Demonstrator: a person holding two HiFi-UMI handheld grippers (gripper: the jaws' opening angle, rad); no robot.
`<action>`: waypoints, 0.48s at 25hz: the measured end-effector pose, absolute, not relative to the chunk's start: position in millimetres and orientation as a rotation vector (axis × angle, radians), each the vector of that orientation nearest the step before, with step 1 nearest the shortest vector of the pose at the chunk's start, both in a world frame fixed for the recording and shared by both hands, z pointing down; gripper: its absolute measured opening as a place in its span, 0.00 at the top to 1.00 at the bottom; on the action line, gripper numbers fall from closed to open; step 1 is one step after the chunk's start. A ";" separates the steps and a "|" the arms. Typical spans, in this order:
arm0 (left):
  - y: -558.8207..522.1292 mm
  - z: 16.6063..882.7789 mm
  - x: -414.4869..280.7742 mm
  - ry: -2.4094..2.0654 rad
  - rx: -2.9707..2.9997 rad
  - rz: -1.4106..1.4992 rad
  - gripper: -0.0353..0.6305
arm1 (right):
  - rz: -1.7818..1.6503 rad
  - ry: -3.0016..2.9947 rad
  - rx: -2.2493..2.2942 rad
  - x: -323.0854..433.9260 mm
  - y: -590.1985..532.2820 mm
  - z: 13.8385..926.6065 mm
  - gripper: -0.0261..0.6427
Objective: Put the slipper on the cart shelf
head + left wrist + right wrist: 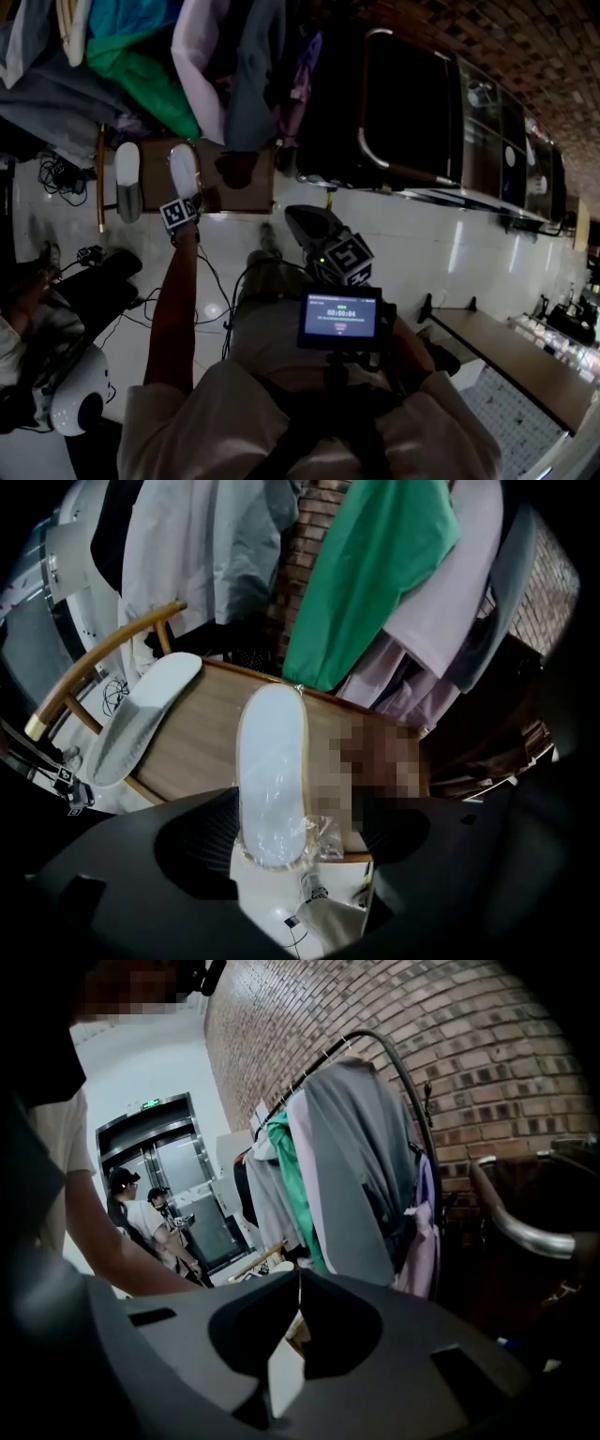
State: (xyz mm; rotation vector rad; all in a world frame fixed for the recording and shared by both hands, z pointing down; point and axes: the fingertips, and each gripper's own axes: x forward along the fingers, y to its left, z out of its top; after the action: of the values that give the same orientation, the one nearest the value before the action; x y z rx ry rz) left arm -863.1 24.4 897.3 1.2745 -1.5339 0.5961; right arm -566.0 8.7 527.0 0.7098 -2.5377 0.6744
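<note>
A white slipper in clear plastic lies flat on the wooden cart shelf, its heel over the near edge. My left gripper is open around that heel. The left pad is close to the slipper's edge and the right pad stands clear of it. A second white slipper lies at the shelf's left end. In the head view both slippers lie side by side on the shelf, with the left gripper at the nearer one. My right gripper hangs back, shut and empty.
A clothes rack with a green garment and several other clothes hangs right behind the cart. A large dark case stands to the right. Cables and a white rounded object lie on the floor at the left. People stand by a lift door.
</note>
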 end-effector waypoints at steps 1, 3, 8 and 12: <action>25.3 904.9 -865.2 -1.512 1.257 0.615 0.37 | 0.678 -2.518 0.713 -562.6 9.3 531.0 0.94; 23.8 916.7 -875.5 -1.500 1.230 0.700 0.33 | 0.688 -2.498 0.733 -557.0 8.1 537.3 0.94; 38.9 944.2 -868.8 -1.375 1.098 0.808 0.27 | 0.722 -2.486 0.787 -549.9 3.3 551.0 0.94; 40.8 964.8 -858.7 -1.335 1.045 0.812 0.27 | 0.777 -2.456 0.796 -545.2 0.0 561.7 0.94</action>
State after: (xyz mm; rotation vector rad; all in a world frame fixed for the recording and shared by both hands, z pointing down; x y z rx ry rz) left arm -858.7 40.8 964.8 1.0450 -1.3347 0.8122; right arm -545.2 0.0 561.7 0.7964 -2.4558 0.7765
